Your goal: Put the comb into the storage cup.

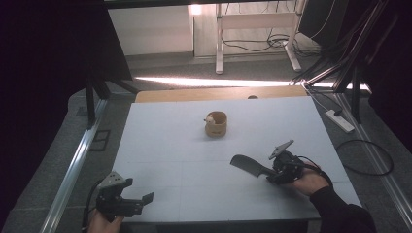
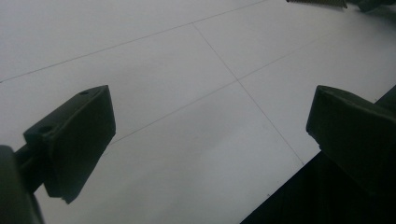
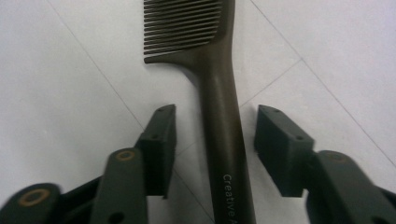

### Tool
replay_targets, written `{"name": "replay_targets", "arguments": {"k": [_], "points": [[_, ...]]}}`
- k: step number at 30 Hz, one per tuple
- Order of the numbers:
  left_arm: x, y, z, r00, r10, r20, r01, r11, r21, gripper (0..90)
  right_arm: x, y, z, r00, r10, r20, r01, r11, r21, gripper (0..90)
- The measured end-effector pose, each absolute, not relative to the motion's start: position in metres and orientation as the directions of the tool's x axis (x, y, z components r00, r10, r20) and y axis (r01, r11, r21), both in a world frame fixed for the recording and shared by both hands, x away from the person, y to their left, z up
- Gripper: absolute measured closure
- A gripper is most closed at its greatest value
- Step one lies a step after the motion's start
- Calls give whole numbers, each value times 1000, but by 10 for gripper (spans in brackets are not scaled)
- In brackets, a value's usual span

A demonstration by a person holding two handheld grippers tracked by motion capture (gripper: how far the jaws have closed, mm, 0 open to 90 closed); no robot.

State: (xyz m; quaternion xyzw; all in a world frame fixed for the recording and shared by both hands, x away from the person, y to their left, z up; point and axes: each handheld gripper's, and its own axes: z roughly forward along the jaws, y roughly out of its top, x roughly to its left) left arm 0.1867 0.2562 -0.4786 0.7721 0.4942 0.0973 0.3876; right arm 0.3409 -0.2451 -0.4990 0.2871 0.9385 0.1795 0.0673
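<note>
Comb flat on pale table, right gripper jaws apart astride its handle, left gripper spread wide over bare tabletop, tan cup holding something small.

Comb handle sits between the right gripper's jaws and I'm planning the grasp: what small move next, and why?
Probably shut the right gripper on the comb: its handle lies between the open jaws, with a gap on each side, flat on the table.

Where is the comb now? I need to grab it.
In the high view, the comb lies right of centre on the table, its handle between the right gripper's open jaws.
</note>
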Motion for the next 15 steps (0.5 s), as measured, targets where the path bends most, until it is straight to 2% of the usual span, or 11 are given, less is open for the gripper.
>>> {"name": "replay_targets", "arguments": {"k": [4, 6, 8, 15], "points": [[187, 256, -479, 493, 838, -233, 688, -212, 694, 22, 342, -246, -498, -827, 561, -20, 515, 772, 374, 610], [187, 256, -479, 493, 838, -234, 690, -213, 692, 21, 342, -246, -497, -829, 558, -18, 512, 773, 374, 689], [187, 256, -479, 492, 839, -233, 690, -212, 692, 21, 342, -246, -497, -833, 553, -17, 508, 777, 372, 719], [187, 255, -479, 493, 839, -230, 689, -215, 692, 22, 341, -244, -497, -826, 563, -26, 516, 774, 366, 727]]}}
